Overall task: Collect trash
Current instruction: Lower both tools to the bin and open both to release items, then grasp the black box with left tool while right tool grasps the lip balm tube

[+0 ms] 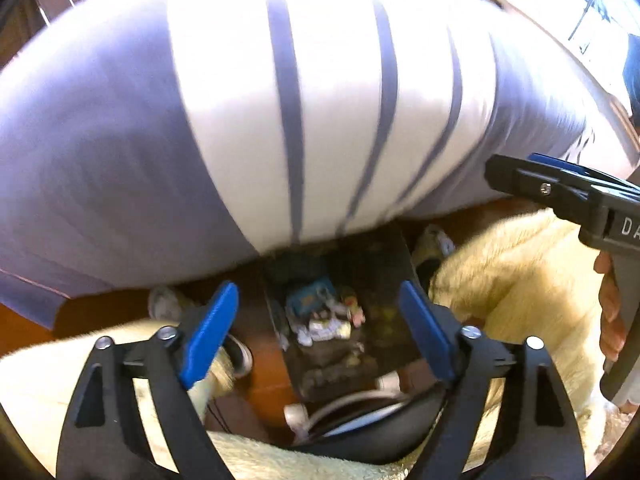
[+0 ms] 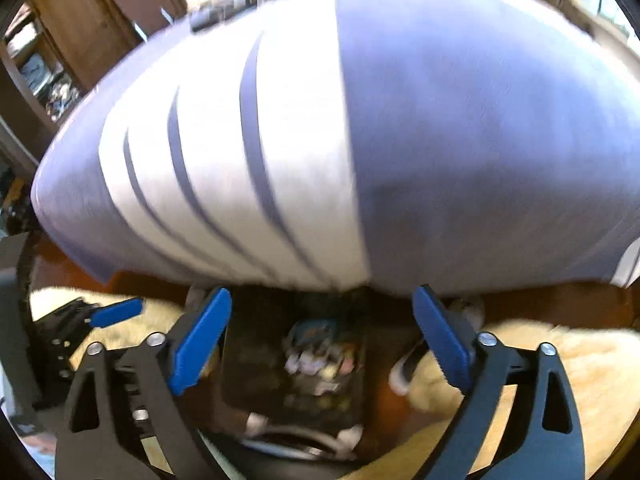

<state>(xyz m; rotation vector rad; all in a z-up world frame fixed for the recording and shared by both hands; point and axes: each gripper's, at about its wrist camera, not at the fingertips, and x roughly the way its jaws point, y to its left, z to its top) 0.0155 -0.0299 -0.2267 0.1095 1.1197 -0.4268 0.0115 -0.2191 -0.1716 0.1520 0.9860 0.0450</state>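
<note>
Trash already gathered in the bin — both grippers hover over it, empty.

The trash [image 1: 324, 316] lies in the dark bin [image 1: 384, 280] on the floor beneath the striped bedspread [image 1: 280, 120]. Left gripper [image 1: 320, 332] and right gripper [image 2: 320, 340] have jaws apart, holding nothing — next, I judge, comes finding another scrap nearby.

Striped bedcover [image 1: 320, 112] above; cream fluffy rug [image 1: 520, 280]; wooden cabinet [image 2: 100, 28] behind.
</note>
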